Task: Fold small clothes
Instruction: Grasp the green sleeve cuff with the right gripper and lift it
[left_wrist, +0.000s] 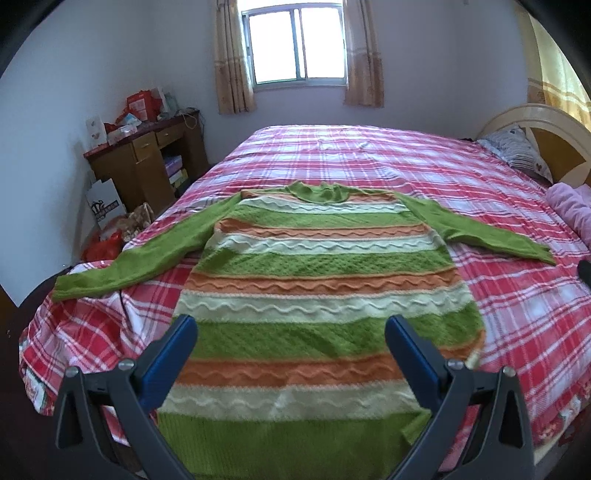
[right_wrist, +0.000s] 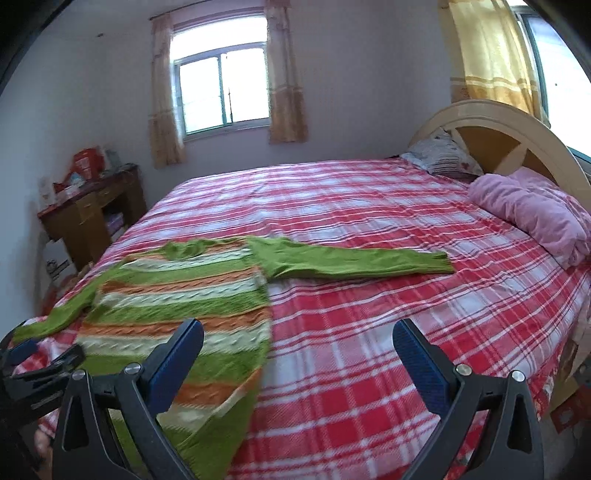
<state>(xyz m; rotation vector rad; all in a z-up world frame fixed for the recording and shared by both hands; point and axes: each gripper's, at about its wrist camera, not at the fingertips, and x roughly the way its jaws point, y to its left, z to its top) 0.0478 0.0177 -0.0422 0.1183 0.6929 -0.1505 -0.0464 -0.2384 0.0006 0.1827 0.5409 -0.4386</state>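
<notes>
Sweater (left_wrist: 317, 280): striped knit in green, orange and cream, spread flat on the plaid bedspread (left_wrist: 424, 162), hem toward the grippers, collar at the far end.
Left gripper (left_wrist: 291, 332): jaws spread wide, holding nothing; poised above the lower body of the sweater, hem directly beneath.
Right gripper (right_wrist: 299, 338): jaws spread wide, empty; sweater body ahead and to its left, bare bedspread beneath.
Right sleeve (right_wrist: 354, 264): stretched straight out, ahead of the right gripper.
Left sleeve (left_wrist: 122, 266): trails ahead-left of the left gripper toward the bed edge.
Step judged: first fold not yet begun.
Handling advice: pinch each cuff through both layers, lay sleeves across the chest, keep edges parallel before folding the hem up.
</notes>
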